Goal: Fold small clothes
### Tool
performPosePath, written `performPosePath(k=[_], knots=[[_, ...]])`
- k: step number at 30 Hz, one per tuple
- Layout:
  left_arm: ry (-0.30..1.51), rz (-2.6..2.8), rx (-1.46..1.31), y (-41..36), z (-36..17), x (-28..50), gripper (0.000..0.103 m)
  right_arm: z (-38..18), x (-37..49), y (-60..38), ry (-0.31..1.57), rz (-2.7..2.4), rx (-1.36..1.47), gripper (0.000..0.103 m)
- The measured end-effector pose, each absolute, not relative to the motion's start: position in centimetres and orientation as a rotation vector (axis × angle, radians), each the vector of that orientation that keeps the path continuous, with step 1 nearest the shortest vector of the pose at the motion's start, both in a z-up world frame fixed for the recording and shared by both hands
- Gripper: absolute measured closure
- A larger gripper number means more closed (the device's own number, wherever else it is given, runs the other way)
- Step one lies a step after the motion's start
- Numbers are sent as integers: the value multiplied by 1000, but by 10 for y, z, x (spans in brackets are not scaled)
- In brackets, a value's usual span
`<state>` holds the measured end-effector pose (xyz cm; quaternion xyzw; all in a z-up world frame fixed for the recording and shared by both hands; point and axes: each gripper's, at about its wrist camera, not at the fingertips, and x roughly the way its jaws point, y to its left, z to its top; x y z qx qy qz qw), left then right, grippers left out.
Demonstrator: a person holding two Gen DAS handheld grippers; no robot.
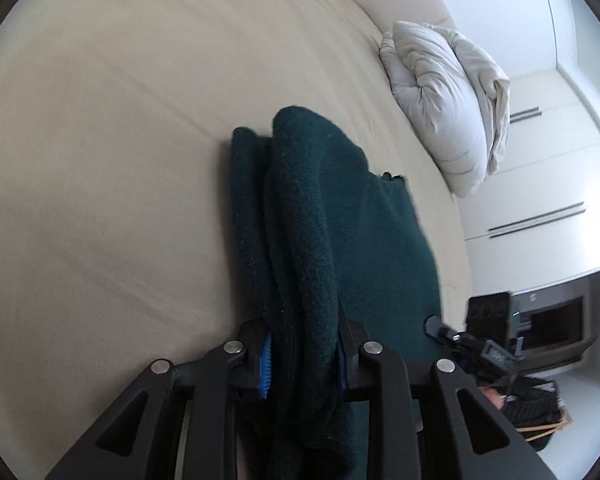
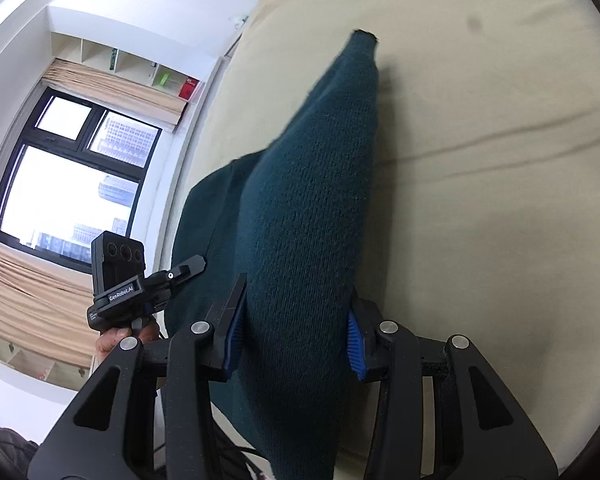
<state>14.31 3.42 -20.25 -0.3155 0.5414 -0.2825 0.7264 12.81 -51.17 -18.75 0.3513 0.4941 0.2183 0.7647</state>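
Soft daylight is filling both views, coming from the window [image 2: 68, 184] at the left of the right wrist frame, where the panes are blowing out to white. Fisheye distortion is bending the room's lines, and dark vignetting is ringing the corners. The green knit garment [image 1: 340, 216] is blurring slightly at its edges and casting faint shadows.

The right gripper [image 2: 296, 340] is clamped on a thick fold of a dark green knitted garment [image 2: 312, 208], its blue pads [image 2: 354, 344] pressing in from both sides. The knit stretches away from the gripper over the beige bed sheet [image 2: 480, 160], ending in a narrow tip. Left of the garment, the left gripper [image 2: 118, 280] shows with a hand [image 2: 108, 342] beneath it. Beyond that stands a dark-framed window [image 2: 68, 184].
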Motion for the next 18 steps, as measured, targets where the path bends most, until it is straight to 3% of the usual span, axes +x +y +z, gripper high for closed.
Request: performPosePath(k=[18], knots=[[1199, -623, -713, 33, -208, 150, 76, -205, 135, -485, 1008, 402, 849, 61]])
